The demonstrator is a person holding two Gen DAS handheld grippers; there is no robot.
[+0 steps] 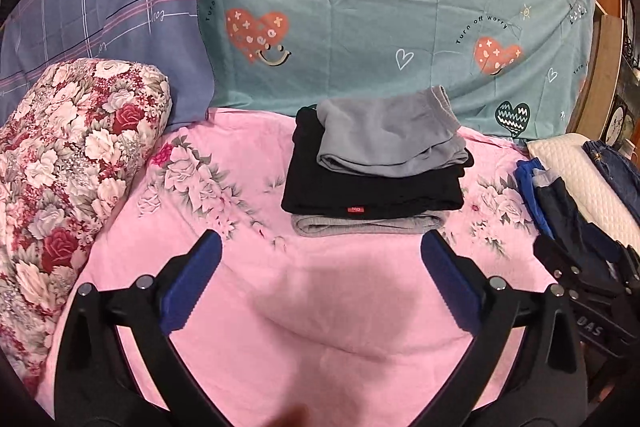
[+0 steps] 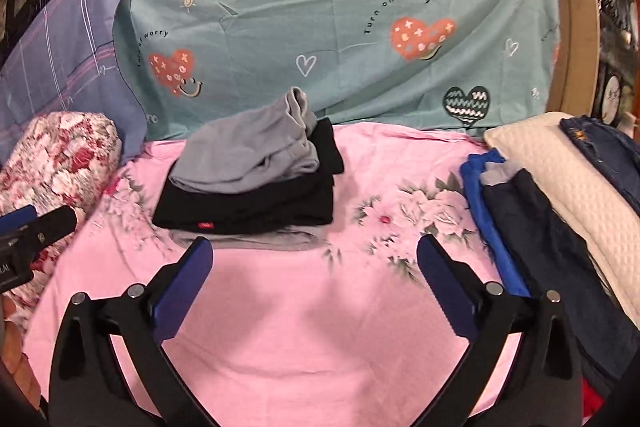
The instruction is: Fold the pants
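Observation:
A stack of folded pants lies on the pink floral sheet [image 1: 280, 307]: grey pants [image 1: 384, 139] on top, black pants [image 1: 372, 187] with a red tag in the middle, another grey pair [image 1: 360, 225] at the bottom. The stack also shows in the right wrist view [image 2: 248, 187]. My left gripper [image 1: 320, 251] is open and empty, just in front of the stack. My right gripper [image 2: 316, 255] is open and empty, in front and to the right of the stack. A pile of unfolded dark navy and blue pants [image 2: 532, 227] lies to the right.
A floral rolled quilt [image 1: 68, 167] lies at the left. A teal heart-print sheet [image 1: 380, 7] and a purple plaid cloth [image 1: 100, 7] cover the back. A white quilted pillow [image 2: 568, 195] with jeans [image 2: 600, 143] on it is at the far right.

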